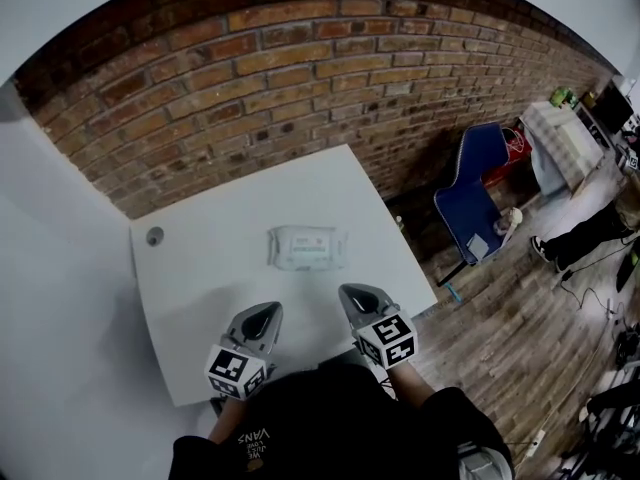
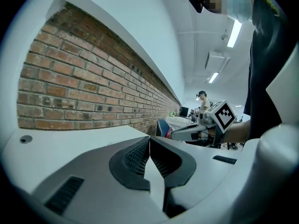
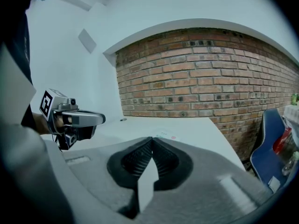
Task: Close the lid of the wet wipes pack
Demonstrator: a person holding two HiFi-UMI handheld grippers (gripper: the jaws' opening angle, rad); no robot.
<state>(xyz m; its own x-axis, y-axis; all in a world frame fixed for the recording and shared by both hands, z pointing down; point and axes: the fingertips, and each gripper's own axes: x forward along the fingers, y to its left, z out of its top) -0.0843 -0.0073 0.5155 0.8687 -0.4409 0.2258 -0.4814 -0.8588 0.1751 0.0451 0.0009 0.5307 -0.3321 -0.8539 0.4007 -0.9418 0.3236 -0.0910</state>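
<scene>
Now hovering at the near table edge, both sets of jaws pressed together on nothing.
Farther off, in the middle of the table [image 1: 200, 278], flat and well apart from left gripper [image 1: 262, 316] and right gripper [image 1: 356, 298]: wet wipes pack [image 1: 308, 248]. Too small to tell the lid's state; fits a flap standing up or one already seated. If up, best to steady the soft pack with one closed tip and press the flap evenly down with the other, without sliding it.
</scene>
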